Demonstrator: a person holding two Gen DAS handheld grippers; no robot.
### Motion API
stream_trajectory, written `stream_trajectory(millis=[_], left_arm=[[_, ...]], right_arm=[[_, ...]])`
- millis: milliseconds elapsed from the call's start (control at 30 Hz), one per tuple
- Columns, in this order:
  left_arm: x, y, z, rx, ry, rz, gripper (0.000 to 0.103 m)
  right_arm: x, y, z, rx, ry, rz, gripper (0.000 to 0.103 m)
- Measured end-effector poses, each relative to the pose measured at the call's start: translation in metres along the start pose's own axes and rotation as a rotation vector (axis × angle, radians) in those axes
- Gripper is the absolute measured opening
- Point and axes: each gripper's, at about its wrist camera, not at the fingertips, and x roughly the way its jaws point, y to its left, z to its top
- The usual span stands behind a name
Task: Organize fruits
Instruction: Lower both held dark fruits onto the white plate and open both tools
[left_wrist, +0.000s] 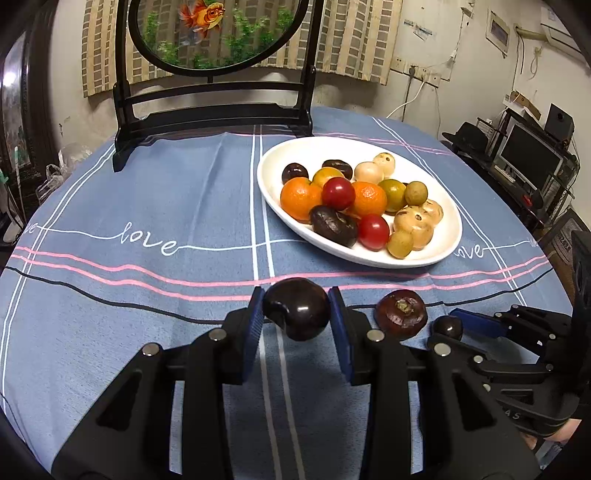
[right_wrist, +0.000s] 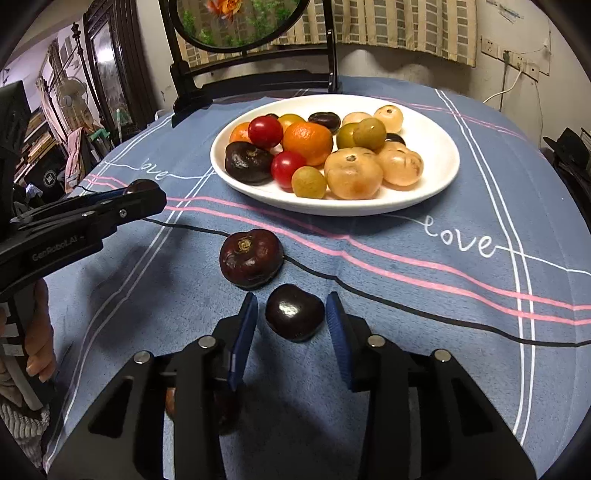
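Left wrist view: the left gripper is clamped on a glossy dark fruit, with both blue pads pressed against its sides. Just to its right a stemmed dark fruit lies on the blue tablecloth. Right of that is the right gripper, which comes in from the right edge.

The right wrist view shows the right gripper's jaws standing a little apart around a small dark fruit. This fruit rests on the cloth, and a sliver of cloth shows between it and the left pad. The stemmed fruit sits just beyond, slightly to the left.

Farther off, past the pink stripes, a white oval plate holds oranges, red tomatoes, green and pale round fruits and more dark ones. At the far edge of the table stands a black frame with a round goldfish panel.
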Motion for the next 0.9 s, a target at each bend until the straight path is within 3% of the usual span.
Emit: stream_trajectory(millis=[300, 500, 733, 900], left_arm=[[0.002, -0.004, -0.003, 0.02, 0.012, 0.003, 0.035], [-0.006, -0.009, 0.002, 0.013, -0.004, -0.012, 0.035], [-0.002, -0.034, 0.045, 0.067, -0.023, -0.017, 0.035], [0.027, -0.052, 0.062, 0.076, 0.001, -0.038, 0.035]], right_arm=[[-0.005, -0.009, -0.001, 0.02, -0.017, 0.022, 0.03], [-0.046, -0.028, 0.003, 0.09, -0.134, 0.041, 0.03], [-0.081, -0.053, 0.045, 0.121, -0.237, 0.013, 0.03], [-0.067, -0.065, 0.075, 0.145, -0.247, 0.026, 0.03]])
